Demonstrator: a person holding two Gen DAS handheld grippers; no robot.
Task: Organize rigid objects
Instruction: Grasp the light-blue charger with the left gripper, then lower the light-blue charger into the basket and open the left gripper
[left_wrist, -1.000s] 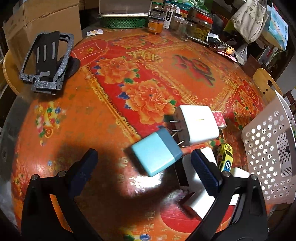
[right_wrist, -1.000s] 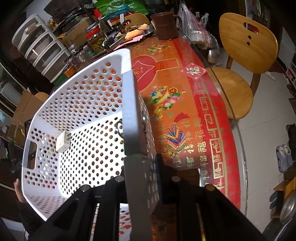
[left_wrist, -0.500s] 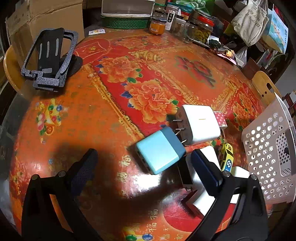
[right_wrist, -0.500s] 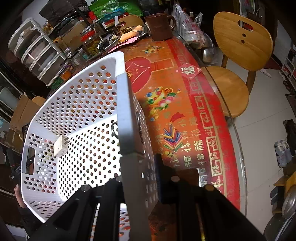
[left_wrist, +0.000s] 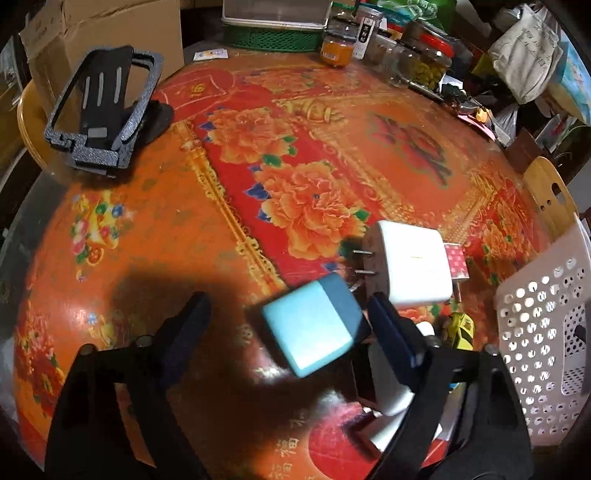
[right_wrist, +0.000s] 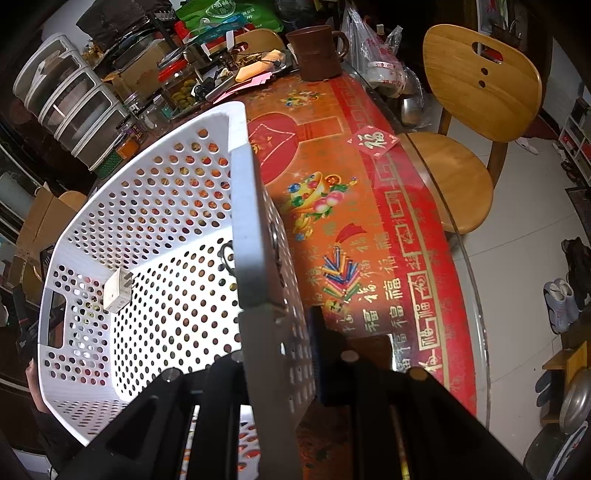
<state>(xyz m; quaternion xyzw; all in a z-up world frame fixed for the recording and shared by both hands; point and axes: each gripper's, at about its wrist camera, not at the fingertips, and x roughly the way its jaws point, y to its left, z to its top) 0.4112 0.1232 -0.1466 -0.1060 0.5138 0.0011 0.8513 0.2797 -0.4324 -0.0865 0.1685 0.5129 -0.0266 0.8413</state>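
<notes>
Blue charger (left_wrist: 314, 328) sits between closing left claw (left_wrist: 288, 317), white chargers (left_wrist: 413, 269) crowding; right claw (right_wrist: 280, 332) pinches basket (right_wrist: 243, 206).

The right gripper (right_wrist: 280, 332) is seen clamped on the near side wall of a white perforated basket (right_wrist: 155, 206), one finger inside the wall and the other finger (right_wrist: 325, 354) outside it. A small white charger (right_wrist: 117, 291) is observed lying on the basket floor near the far end, close to a cut-out handle slot. The basket is set on a round table (right_wrist: 369, 229) covered with a red and orange printed cloth. A brown mug (right_wrist: 317, 51) is noted at the far table edge. A wooden chair (right_wrist: 476, 110) is placed just beside the table. Clear stacked drawers (right_wrist: 70, 99) are visible at upper left.
</notes>
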